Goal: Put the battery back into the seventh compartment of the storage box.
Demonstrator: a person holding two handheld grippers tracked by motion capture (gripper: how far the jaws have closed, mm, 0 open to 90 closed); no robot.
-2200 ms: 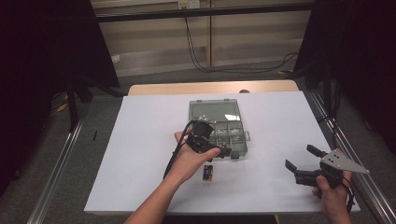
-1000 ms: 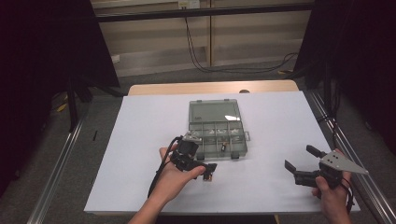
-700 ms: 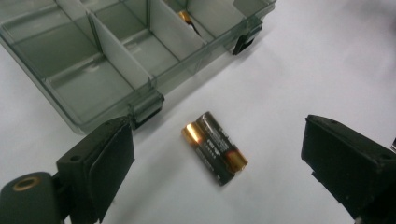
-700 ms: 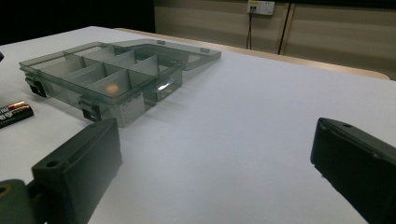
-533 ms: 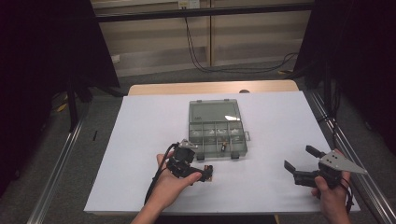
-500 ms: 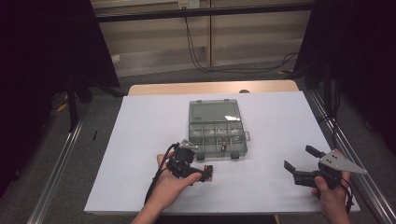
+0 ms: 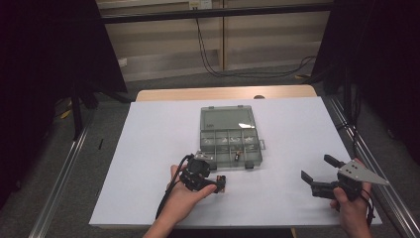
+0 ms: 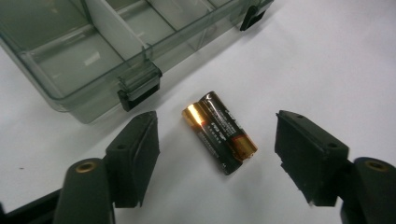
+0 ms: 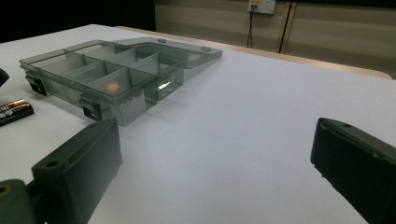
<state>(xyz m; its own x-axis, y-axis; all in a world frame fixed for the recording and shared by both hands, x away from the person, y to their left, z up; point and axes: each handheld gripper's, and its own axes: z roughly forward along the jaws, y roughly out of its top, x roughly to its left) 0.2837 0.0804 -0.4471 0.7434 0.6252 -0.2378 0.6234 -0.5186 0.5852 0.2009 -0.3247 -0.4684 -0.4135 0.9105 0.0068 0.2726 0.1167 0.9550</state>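
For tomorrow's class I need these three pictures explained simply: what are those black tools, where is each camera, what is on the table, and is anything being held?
A person holds a two-jaw gripper in each hand. The high view looks down on the white table; the other two cameras ride on the grippers and look along their jaws. On the table lies an open clear compartment box, and beside it two batteries lying side by side. The left gripper straddles the batteries; its jaws have just been closing, but the pads do not touch them yet. The right gripper is open and holds nothing.
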